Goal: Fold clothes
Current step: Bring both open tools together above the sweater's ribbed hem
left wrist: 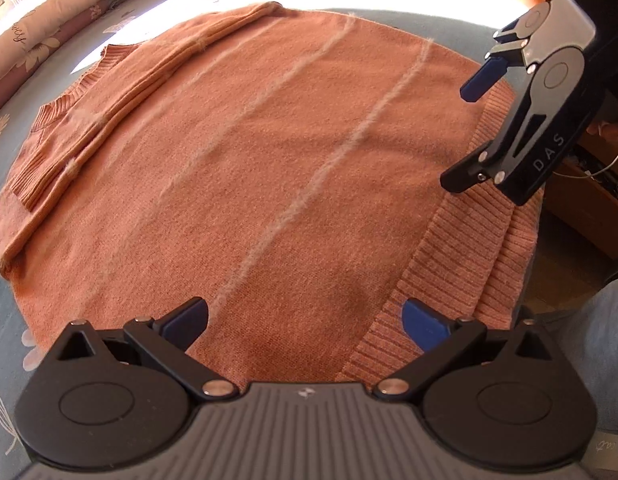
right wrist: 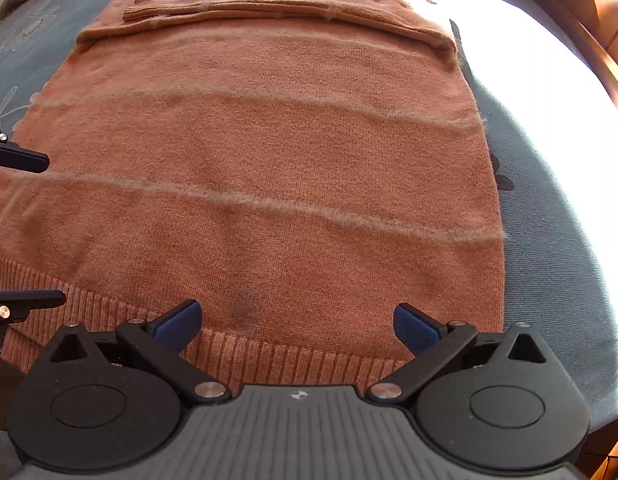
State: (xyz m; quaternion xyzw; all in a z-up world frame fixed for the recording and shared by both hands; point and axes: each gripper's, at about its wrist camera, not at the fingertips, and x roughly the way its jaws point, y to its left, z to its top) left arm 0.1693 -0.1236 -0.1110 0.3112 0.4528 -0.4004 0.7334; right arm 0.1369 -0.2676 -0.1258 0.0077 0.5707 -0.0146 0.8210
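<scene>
While spread flat, orange sweater (right wrist: 269, 160).

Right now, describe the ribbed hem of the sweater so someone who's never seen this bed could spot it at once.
Find the blue-grey bedspread; an orange sweater with pale fuzzy stripes lies flat across it. The ribbed hem is the band along its near edge, under the open right gripper. Its vertical ridges set it apart from the smooth knit body above.

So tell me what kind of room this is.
Probably a bedroom. The orange sweater lies spread on a blue floral bedsheet, a printed pillow lies along the far edge, and wooden furniture stands beside the bed.
</scene>
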